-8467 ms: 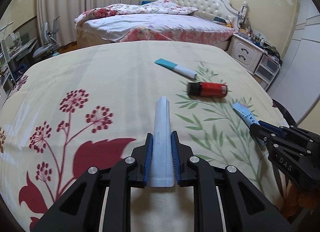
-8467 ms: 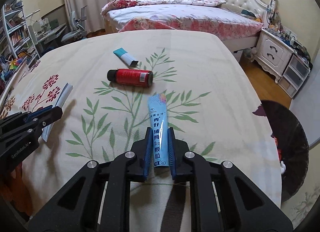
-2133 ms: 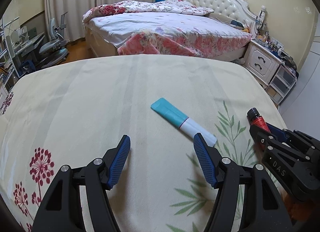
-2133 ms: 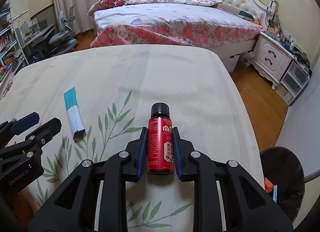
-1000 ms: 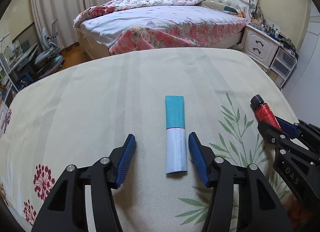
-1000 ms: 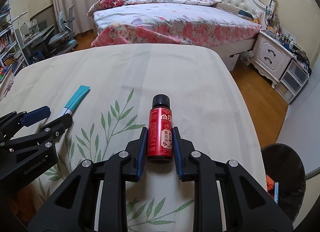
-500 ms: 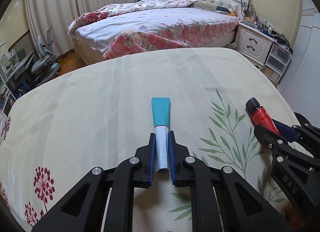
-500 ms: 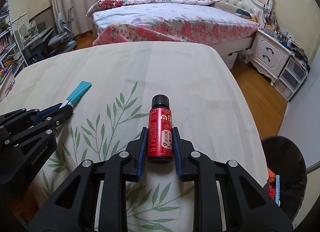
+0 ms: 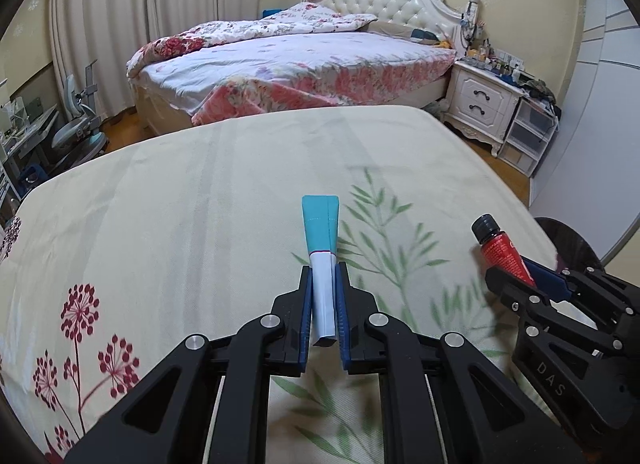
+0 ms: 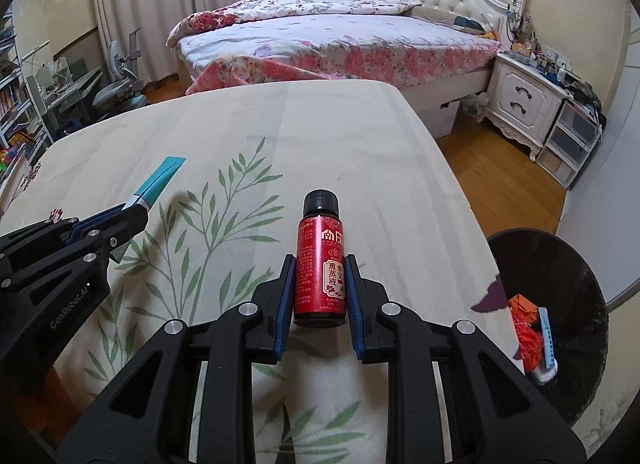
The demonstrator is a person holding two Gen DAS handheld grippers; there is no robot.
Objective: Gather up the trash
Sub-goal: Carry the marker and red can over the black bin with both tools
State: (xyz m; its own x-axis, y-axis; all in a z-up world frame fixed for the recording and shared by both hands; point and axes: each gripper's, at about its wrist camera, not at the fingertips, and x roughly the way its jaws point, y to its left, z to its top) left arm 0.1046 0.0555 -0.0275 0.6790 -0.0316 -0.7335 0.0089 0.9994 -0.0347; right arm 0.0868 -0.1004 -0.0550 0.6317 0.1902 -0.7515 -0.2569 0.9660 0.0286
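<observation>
Both wrist views look forward and downward along their own fingers, close above the floral cloth (image 9: 192, 199), facing the far bed (image 10: 340, 35); each shows the other gripper at its edge, sharing the cloth's leaf-patterned middle.

**Open surface ahead, bin at the right edge**

The cream floral surface (image 10: 320, 135) is seen bare ahead of both claws. At its right edge a black bin (image 10: 580, 276), partly filled, is open from above. Beyond the far edge, passage is blocked by a bed (image 10: 340, 39).
</observation>
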